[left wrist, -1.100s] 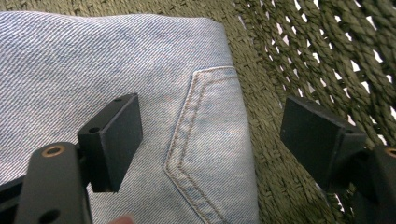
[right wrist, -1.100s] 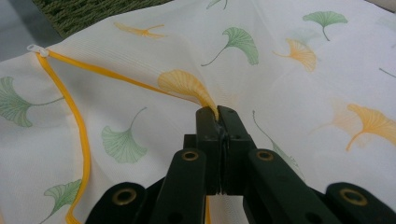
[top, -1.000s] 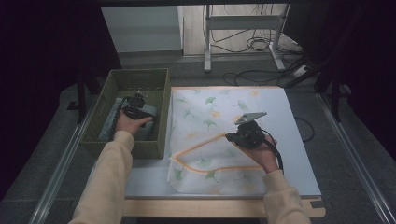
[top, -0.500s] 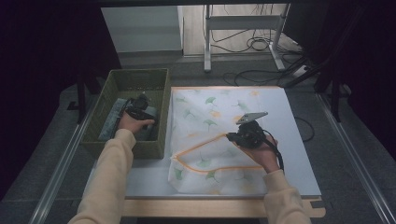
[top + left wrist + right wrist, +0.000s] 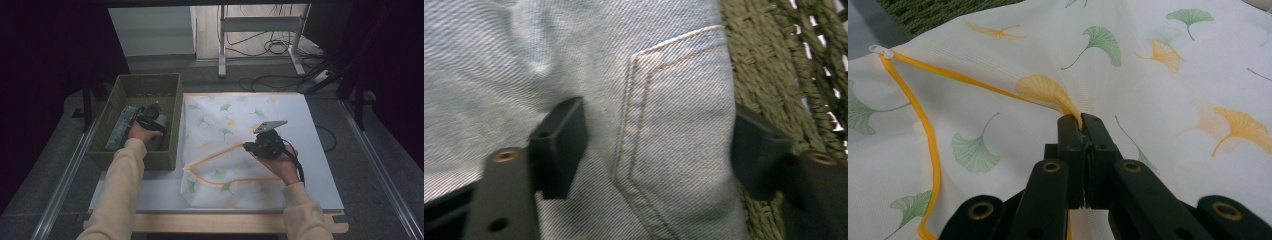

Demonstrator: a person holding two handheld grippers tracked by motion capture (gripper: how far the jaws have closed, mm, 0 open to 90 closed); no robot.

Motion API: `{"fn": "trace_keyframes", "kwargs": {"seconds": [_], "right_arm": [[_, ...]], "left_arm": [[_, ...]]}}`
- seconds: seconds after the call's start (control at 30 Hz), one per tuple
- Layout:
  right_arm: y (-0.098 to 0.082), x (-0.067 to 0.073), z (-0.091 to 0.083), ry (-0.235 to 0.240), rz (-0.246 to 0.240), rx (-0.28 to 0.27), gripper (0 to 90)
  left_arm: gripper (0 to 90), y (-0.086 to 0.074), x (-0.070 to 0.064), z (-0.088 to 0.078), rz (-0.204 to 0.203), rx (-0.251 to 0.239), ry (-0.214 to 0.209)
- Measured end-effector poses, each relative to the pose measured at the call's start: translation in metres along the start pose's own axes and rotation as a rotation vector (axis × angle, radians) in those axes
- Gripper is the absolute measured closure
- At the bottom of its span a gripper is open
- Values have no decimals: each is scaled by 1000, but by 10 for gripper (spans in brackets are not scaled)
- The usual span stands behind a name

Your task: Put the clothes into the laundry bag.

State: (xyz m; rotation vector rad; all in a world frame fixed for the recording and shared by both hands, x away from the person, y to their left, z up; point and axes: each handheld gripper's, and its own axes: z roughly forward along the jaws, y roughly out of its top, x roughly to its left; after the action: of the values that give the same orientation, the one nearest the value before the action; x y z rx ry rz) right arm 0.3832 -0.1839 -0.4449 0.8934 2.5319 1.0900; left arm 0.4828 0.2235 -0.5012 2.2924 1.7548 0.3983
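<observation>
A white table stands in a dark room, cables on the floor behind it. Folded jeans lie in a green woven basket at the table's left edge. The left gripper straddles them; its jaws have just been closing, with denim between the pads, which are not yet pressing. Just beside the basket lies a leaf-print mesh bag. The right gripper is pressed together, pinching the bag's orange-edged opening and lifting the fabric slightly.

White worktop; green woven basket at left, leaf-print mesh bag with orange zipper spread over the middle.
</observation>
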Motion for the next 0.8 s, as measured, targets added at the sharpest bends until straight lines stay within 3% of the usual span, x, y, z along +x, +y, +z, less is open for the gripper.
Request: {"fn": "trace_keyframes", "kwargs": {"seconds": [0.13, 0.33, 0.63, 0.8], "right_arm": [[0, 0, 0, -1, 0, 0, 876], [-1, 0, 0, -2, 0, 1, 876], [-1, -2, -1, -3, 6, 4, 877], [-2, -3, -1, -4, 5, 2, 877]], "left_arm": [[439, 0, 2, -3, -41, 14, -10], [608, -1, 7, -6, -84, 12, -59], [717, -1, 13, -10, -137, -2, -103], [752, -1, 14, -13, -136, -7, -112]]}}
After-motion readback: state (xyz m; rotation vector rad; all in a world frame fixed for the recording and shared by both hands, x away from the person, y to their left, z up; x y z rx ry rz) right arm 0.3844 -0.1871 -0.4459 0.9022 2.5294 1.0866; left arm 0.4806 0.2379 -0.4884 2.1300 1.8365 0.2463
